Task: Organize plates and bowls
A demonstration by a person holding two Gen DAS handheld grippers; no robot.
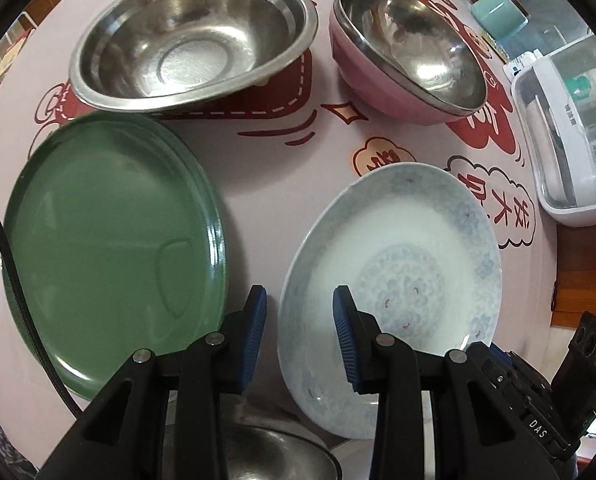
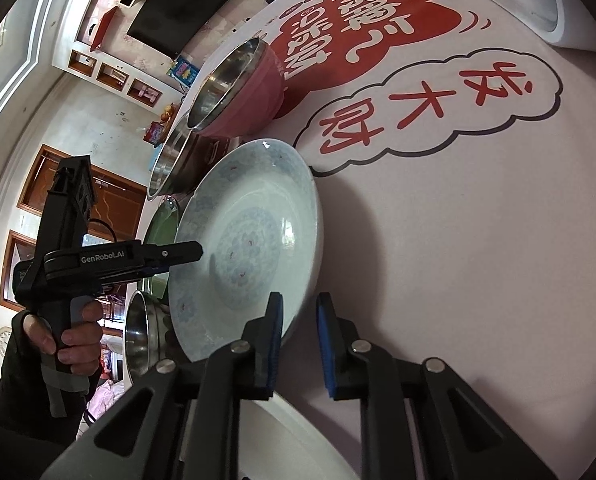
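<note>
Pink printed tablecloth (image 1: 257,184) w/ 2 plates; left gripper (image 1: 300,338) spread over white plate (image 1: 398,240), right gripper (image 2: 298,344) spread beside it.

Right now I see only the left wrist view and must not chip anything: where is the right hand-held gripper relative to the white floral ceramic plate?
Observer: The right hand-held gripper is open, with one finger on either side of the near rim of the white floral ceramic plate, not clamped.
Operator: And my left hand-held gripper, seen from the side?
Observer: The left hand-held gripper reaches over the plate's opposite rim. I cannot tell whether it touches.
</note>
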